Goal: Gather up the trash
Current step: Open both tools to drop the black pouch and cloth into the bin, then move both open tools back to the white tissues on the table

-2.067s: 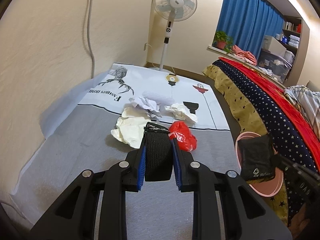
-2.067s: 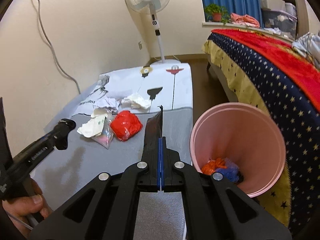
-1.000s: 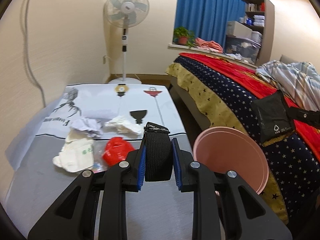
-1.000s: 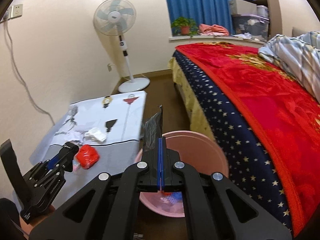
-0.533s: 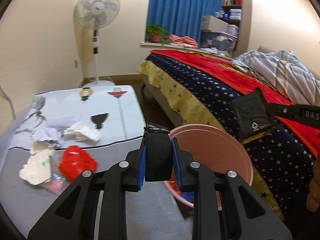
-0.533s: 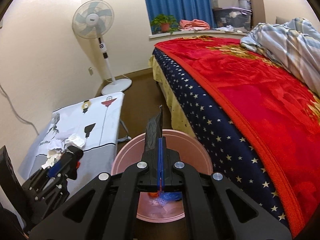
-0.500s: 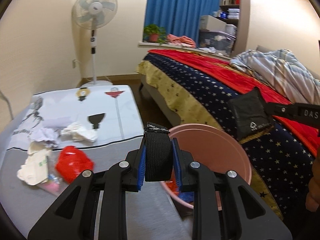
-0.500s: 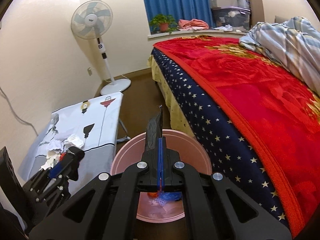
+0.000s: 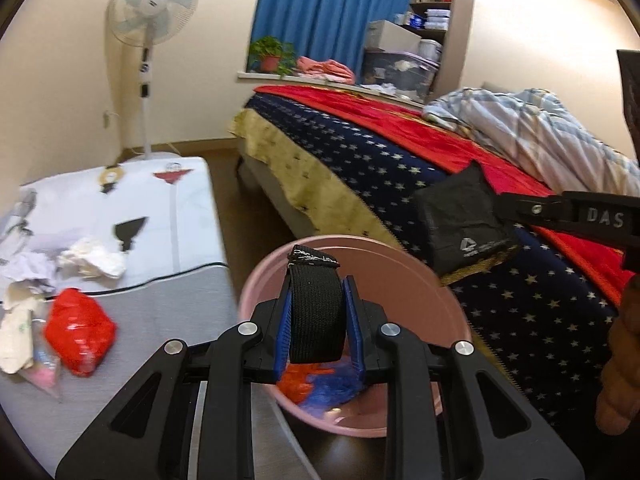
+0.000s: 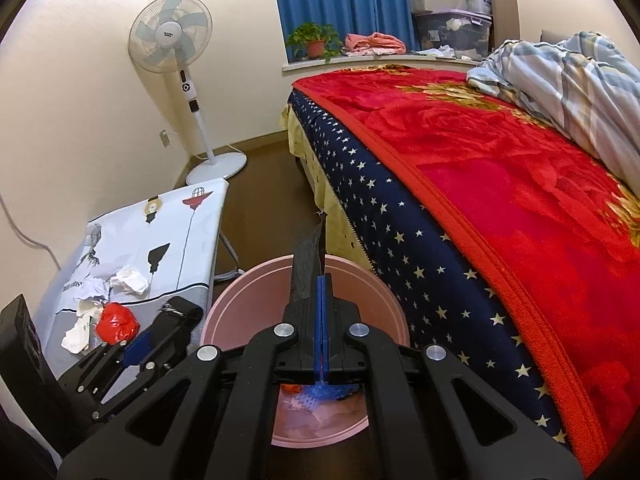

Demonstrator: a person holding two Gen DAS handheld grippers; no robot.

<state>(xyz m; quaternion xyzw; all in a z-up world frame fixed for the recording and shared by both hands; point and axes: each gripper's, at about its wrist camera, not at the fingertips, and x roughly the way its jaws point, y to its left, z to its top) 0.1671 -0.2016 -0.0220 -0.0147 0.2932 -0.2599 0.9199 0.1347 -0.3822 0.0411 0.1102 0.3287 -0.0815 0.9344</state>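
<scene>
Left gripper (image 9: 316,308) clamping black strap (image 9: 316,312) over pink bin (image 9: 404,264), frame centre. Right gripper (image 10: 322,300) pinching black wrapper (image 10: 307,264). Am judging bin part-filled; red wad (image 9: 78,332), paper scraps (image 9: 90,260) waiting lower left.

1. "DAS" in pale capitals stands on the black body of the right gripper (image 9: 472,222), seen in the left wrist view at about three o'clock (the frame edge cuts off any further letters).
2. The black pouch (image 9: 464,226) pinched in that gripper carries a small pale triangular logo with a line of print beside it; the print is too small to read.
3. The standing fan (image 10: 171,40) has a dark label at its hub, at about ten o'clock in the right wrist view; the lettering is illegible.
</scene>
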